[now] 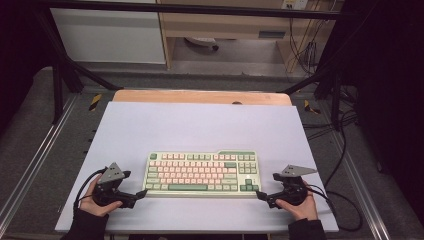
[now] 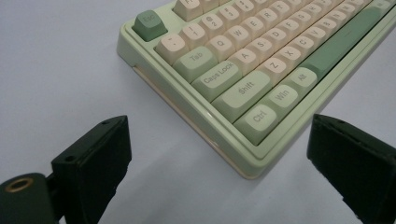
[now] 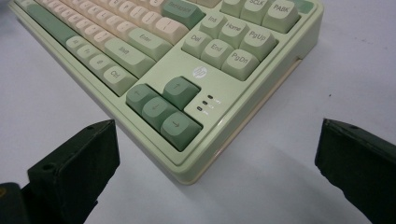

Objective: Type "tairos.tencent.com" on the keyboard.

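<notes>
Matte white table [image 1: 150, 125], glossy rounded-corner keyboard [image 1: 202, 174]

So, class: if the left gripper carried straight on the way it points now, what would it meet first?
Most likely the keyboard: the left gripper, jaws open, points at its near left corner by the Ctrl key, though how much gap is left is hard to judge.

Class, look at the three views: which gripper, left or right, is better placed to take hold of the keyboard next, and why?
Neither clearly: left gripper and right gripper each sit open at a near corner of the keyboard, that corner between the fingers. Probably both together.
</notes>
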